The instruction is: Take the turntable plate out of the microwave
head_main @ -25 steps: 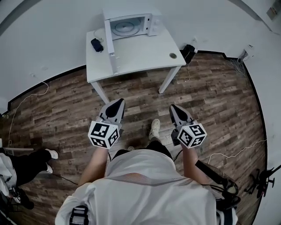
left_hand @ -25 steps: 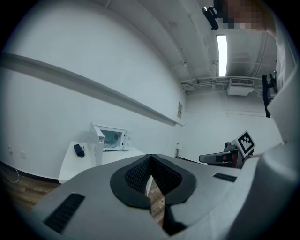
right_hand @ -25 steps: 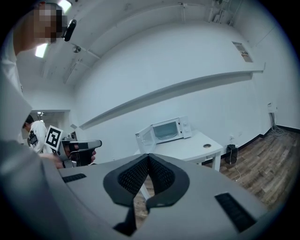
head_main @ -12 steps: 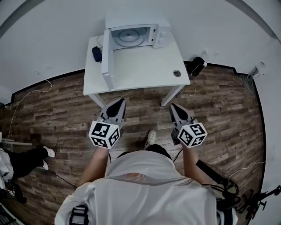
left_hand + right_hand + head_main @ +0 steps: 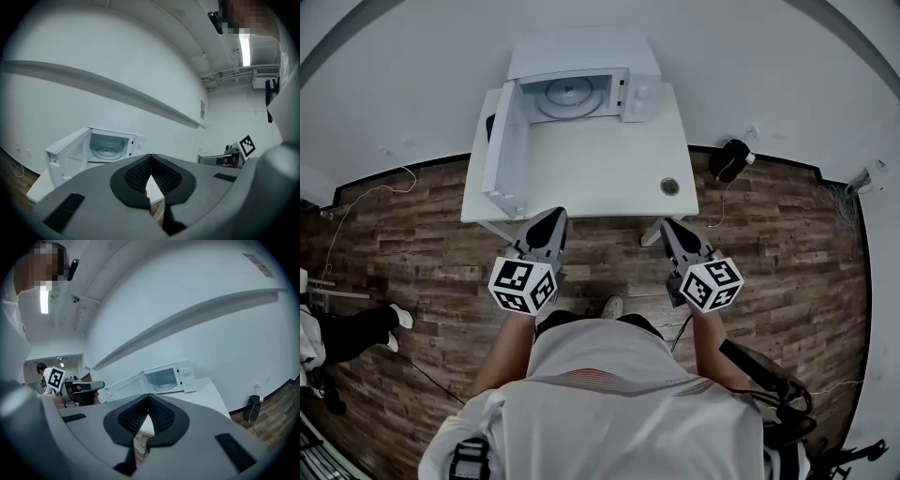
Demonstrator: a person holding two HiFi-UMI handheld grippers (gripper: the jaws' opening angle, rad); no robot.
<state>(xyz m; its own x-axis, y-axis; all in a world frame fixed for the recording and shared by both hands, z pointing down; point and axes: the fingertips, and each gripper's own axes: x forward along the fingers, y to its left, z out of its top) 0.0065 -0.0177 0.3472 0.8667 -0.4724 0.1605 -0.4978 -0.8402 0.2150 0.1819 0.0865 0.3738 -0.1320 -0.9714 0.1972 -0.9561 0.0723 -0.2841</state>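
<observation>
Plate (image 5: pixel 569 96): lies inside microwave (image 5: pixel 581 52), door (image 5: pixel 502 145) open, on desk (image 5: pixel 591 169).
Control-panel print: too small to read.
Left tongs (image 5: pixel 553 216), right tongs (image 5: pixel 667 225): both closed tight, holding nothing, near the desk's front edge. Cubes carry square black-and-white markers.
Dark item (image 5: pixel 490 127) behind door: mostly hidden.

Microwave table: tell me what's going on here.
A person stands at the white table with a gripper in each hand. The left gripper and right gripper are both shut and empty, held by the table's near edge. The microwave at the back has its door swung open, and the turntable plate lies inside, untouched.
</observation>
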